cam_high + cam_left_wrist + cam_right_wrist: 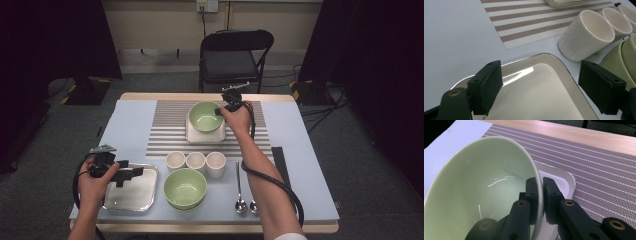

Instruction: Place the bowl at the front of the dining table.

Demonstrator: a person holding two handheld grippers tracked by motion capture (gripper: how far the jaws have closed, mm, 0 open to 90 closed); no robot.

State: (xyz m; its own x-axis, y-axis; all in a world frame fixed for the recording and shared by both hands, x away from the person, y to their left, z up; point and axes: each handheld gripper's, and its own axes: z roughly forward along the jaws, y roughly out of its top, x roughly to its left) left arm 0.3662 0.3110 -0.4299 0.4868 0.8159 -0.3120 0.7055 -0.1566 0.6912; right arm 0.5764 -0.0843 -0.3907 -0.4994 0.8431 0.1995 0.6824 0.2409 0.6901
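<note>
The right gripper (540, 195) pinches the rim of a pale green ceramic bowl (481, 190), one jaw inside and one outside. Just beyond its fingertips lies a white square dish (564, 180) on a striped mat (599, 170). The left gripper (540, 87) hangs wide open and empty over a steel tray (534, 95), with three cream cups (586, 35) beyond its right jaw.

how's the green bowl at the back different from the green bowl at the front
The back green bowl sits on a white square plate on the striped mat; the front green bowl sits near the table's front edge beside the steel tray. The right tool is clamped on the back bowl's rim; nothing touches the front bowl. Both are pale green and upright.
</note>
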